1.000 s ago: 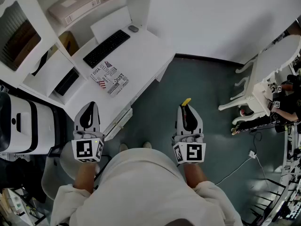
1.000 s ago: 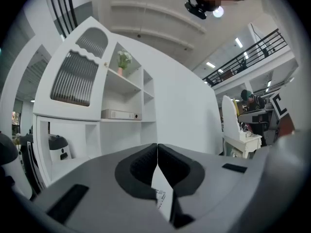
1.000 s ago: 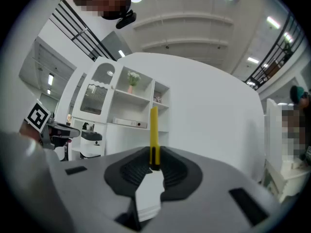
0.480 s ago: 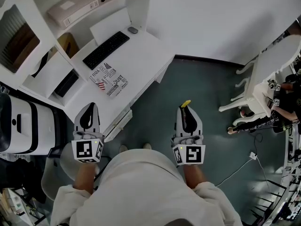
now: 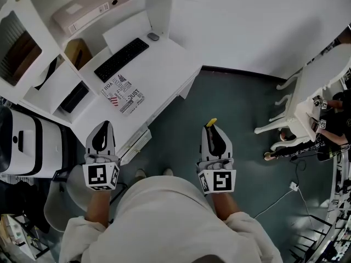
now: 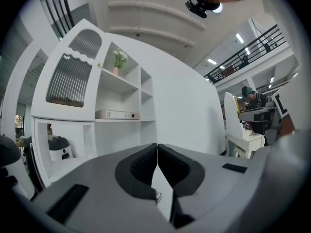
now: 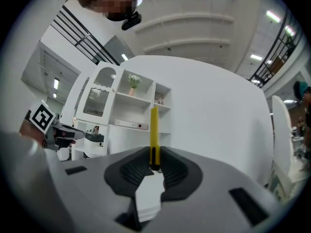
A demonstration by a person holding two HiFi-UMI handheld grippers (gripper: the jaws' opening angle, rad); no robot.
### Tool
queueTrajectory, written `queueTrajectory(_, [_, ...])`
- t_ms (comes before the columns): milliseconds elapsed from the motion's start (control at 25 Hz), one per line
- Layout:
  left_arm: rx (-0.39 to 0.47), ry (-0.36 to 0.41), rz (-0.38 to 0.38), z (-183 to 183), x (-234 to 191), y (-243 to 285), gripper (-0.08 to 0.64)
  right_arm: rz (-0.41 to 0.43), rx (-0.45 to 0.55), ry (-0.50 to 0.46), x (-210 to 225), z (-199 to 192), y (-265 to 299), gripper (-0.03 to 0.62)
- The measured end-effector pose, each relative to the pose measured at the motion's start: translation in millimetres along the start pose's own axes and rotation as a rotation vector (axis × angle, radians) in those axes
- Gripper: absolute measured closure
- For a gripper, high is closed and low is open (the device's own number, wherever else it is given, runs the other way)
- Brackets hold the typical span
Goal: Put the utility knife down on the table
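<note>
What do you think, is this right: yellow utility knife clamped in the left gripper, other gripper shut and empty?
Wrong hand. The utility knife is clamped in the right gripper, standing upright between its jaws in the right gripper view. The head view also shows its yellow tip at that gripper's front. The left gripper is the one that is shut and empty, as the left gripper view shows.

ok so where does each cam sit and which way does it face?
Head view: on the head, steeply down at desk and floor; shows torso, forearms, left gripper, right gripper.
Left gripper view: on that gripper, level toward the shelf unit; own jaws shut, empty.
Right gripper view: likewise; jaws clamp the utility knife.
Shared: shelf unit, in all three.
</note>
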State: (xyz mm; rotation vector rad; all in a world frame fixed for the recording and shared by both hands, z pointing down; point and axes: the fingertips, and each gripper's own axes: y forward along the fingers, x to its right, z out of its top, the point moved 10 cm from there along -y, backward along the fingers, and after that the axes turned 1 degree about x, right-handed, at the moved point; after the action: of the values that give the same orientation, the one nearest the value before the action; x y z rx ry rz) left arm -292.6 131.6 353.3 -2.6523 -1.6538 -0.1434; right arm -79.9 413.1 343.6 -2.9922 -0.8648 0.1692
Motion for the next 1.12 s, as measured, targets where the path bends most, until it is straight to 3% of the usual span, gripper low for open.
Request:
queueTrajectory(320, [-0.018, 0.006, 0.032, -4, 22, 5, 0.558, 0.044, -0.006, 0.004, 24, -7, 7, 0.522])
queueTrajectory(560, [-0.026, 0.000, 0.045, -8, 12, 22, 0.558, 0.054, -0.026, 0.012, 26, -15, 32, 0.522])
queueTrajectory(1120, [-0.013, -0.043, 0.024, -34, -41, 138, 0.558, 0.044, -0.048, -0.026, 33, -26, 155, 0.522])
